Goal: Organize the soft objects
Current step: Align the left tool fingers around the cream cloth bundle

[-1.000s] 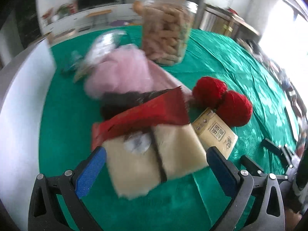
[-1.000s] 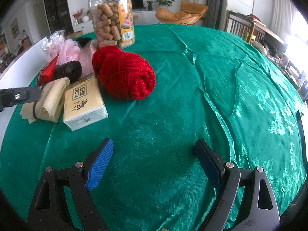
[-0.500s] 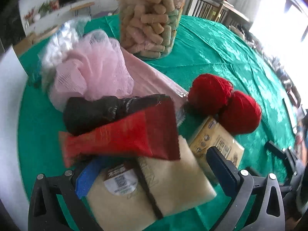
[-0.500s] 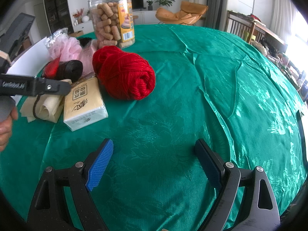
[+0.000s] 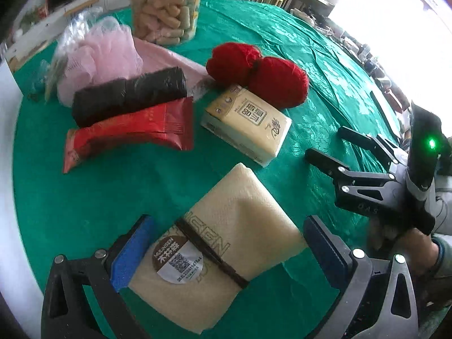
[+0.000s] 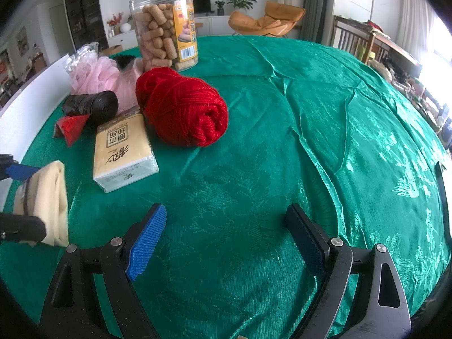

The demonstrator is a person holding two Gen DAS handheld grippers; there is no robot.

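Observation:
A folded cream cloth (image 5: 226, 226) bound by a dark band lies between the fingers of my left gripper (image 5: 228, 243), which is open; the left blue pad (image 5: 132, 251) rests against the cloth. In the right wrist view the same cloth (image 6: 50, 197) sits at the far left between the left gripper's fingers. Behind it lie a red packet (image 5: 127, 132), a black roll (image 5: 127, 96), a pink mesh puff (image 5: 107, 48), a cream tissue pack (image 5: 248, 124) and red yarn (image 5: 262, 76). My right gripper (image 6: 226, 237) stands open over bare green tablecloth, short of the yarn (image 6: 183, 113).
A clear jar of snack sticks (image 6: 166, 31) stands at the back of the pile. A white board (image 6: 31, 96) borders the table on the left. Green tablecloth (image 6: 339, 141) spreads to the right. A hand holds the right gripper (image 5: 327, 141) near the front right edge.
The cream cloth has come out from under the red packet and moved toward the near edge together with the left gripper. The right gripper has not moved.

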